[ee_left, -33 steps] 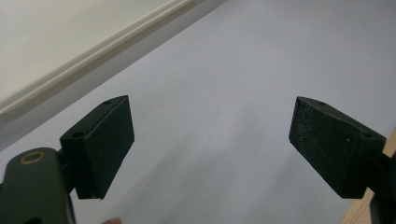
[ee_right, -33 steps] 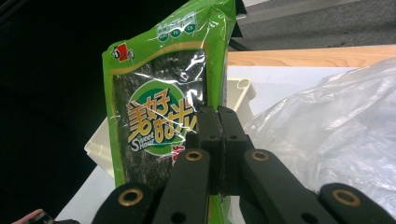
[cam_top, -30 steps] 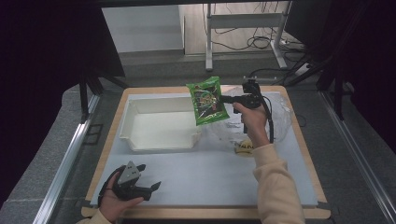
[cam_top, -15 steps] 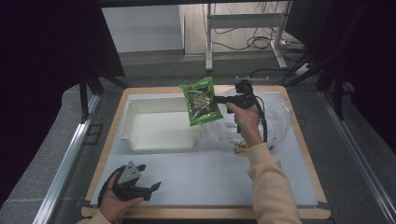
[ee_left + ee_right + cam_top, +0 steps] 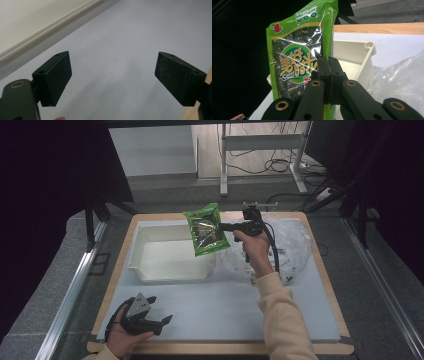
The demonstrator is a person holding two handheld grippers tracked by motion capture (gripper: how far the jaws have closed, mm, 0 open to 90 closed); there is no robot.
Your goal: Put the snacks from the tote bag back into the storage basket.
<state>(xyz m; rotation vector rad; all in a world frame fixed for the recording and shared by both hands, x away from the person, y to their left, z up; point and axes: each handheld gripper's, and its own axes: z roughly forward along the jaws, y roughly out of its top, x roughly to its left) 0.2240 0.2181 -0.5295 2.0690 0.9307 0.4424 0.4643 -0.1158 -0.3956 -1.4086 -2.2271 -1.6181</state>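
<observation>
Item: green seaweed snack packet, held in the air above the right end of the white plastic bin.

Handling: judged light, crinkly and soft-sided, with a slick film; contents likely brittle. Best held by an edge seam.

Right gripper: jaws fully closed, pinching the packet's side edge.

Left gripper: jaws wide apart, holding nothing, near the bin's front wall.

Clear plastic bag: right of bin.
</observation>
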